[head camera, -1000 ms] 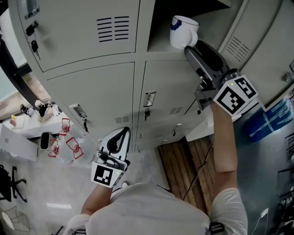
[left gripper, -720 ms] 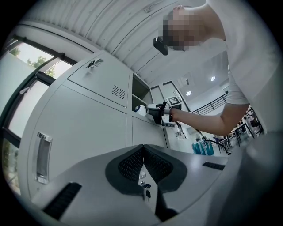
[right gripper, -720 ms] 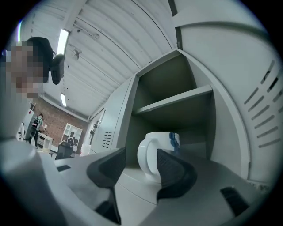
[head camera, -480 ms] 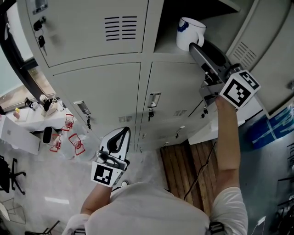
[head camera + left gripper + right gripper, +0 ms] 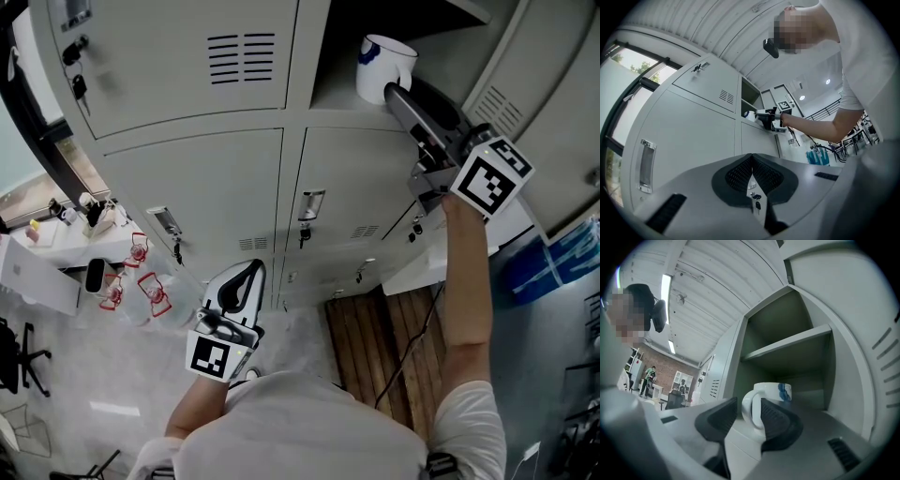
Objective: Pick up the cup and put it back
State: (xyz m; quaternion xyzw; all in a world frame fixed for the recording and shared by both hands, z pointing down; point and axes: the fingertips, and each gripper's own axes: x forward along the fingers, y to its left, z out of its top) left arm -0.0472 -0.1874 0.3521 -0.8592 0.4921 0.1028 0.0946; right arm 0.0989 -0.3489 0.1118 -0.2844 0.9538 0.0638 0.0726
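Note:
A white cup (image 5: 380,64) with a blue mark stands at the front edge of the open locker compartment (image 5: 330,80). My right gripper (image 5: 390,92) reaches up to it. In the right gripper view the cup (image 5: 771,394) has its handle (image 5: 751,411) between the jaws of the right gripper (image 5: 749,405). The jaws are closing; the right pad lies against the handle and a thin gap shows on the left. My left gripper (image 5: 243,274) is held low near my chest, and in its own view the left gripper (image 5: 752,161) is shut with nothing in it.
Grey locker doors (image 5: 187,66) fill the wall left of and below the open compartment. An inner shelf (image 5: 787,345) sits above the cup. The open locker door (image 5: 553,103) stands at the right. A wooden floor panel (image 5: 375,328) lies below, and a blue box (image 5: 562,258) is at the right.
The right gripper has stayed at the cup's near side while the view shifted slightly. The left gripper has not moved.

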